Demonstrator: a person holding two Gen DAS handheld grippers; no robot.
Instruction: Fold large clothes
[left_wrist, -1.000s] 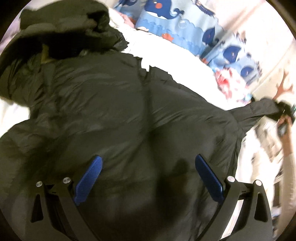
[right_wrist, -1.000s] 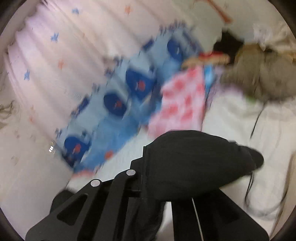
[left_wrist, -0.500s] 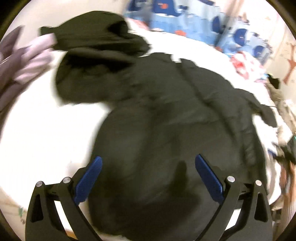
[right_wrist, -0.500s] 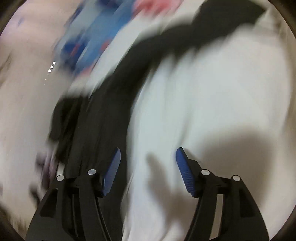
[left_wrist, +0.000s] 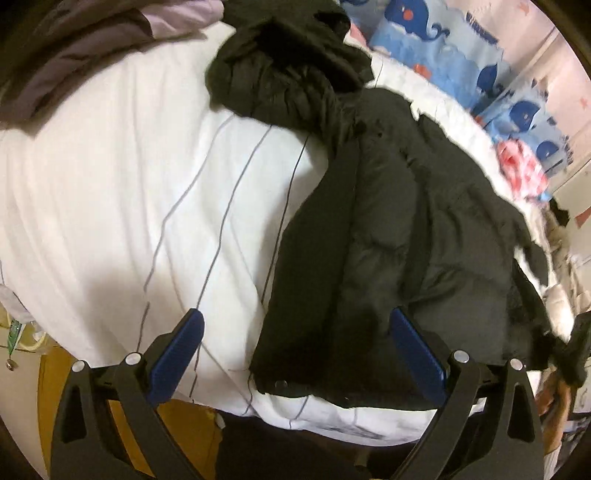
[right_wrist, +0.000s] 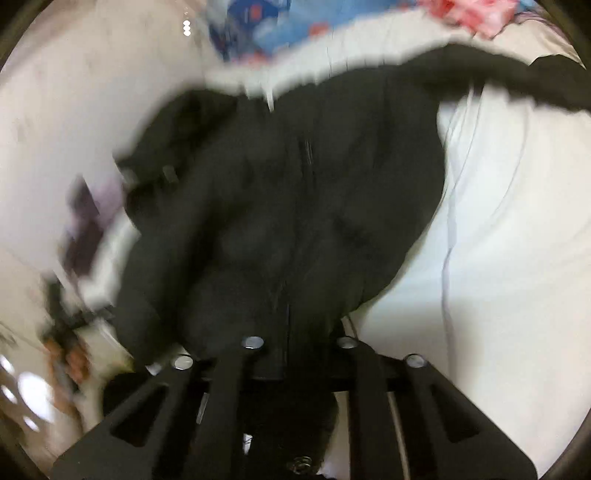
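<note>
While your left gripper (left_wrist: 295, 354) hangs wide apart over the bed, your right gripper (right_wrist: 297, 345) is pinched tight on the black jacket (left_wrist: 399, 229).

Look at your left view: the jacket lies on the white sheet (left_wrist: 129, 192), running from the gripper at 6 o'clock up to its bunched hood (left_wrist: 284, 62) at 12 o'clock. The blue pads (left_wrist: 175, 356) touch nothing, and the jacket's bottom edge sits between them. A purple cloth (left_wrist: 85, 48) lies at 10 o'clock and a whale-print blanket (left_wrist: 461, 62) at 1 o'clock. In your right view (it is blurry) the jacket (right_wrist: 288, 206) fills the middle and dark cloth covers the closed tips.
</note>
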